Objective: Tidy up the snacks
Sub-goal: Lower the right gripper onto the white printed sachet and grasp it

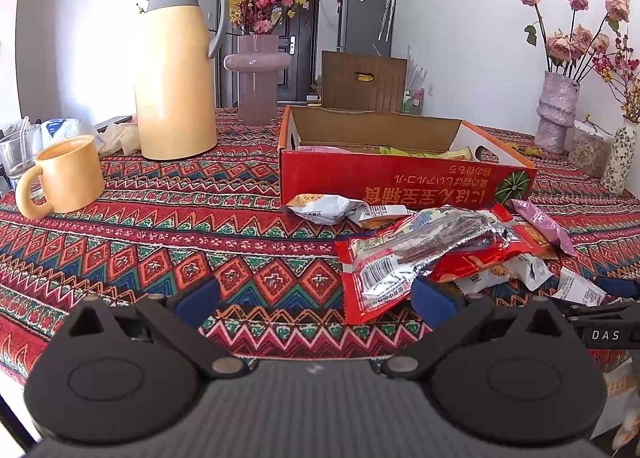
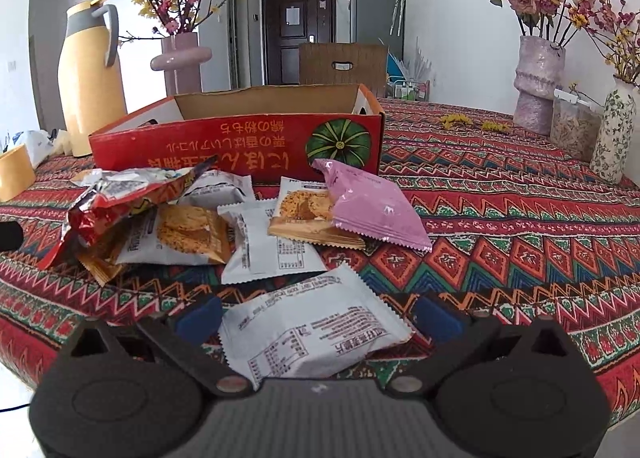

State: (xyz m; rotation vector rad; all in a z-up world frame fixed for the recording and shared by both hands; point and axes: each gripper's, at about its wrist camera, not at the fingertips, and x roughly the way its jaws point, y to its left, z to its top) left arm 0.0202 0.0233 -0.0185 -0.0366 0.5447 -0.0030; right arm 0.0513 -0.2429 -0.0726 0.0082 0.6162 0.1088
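White walls enclose a bright, daylit room. At the upper middle of the frame a dark panelled door stands shut, a grey cabinet just right of it. A brown chair back rises behind the desk, which wears a red patterned cloth.

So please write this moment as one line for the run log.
left gripper: open, empty | right gripper: open around white snack packet | red box: few packets inside | snack pile: on tablecloth before box
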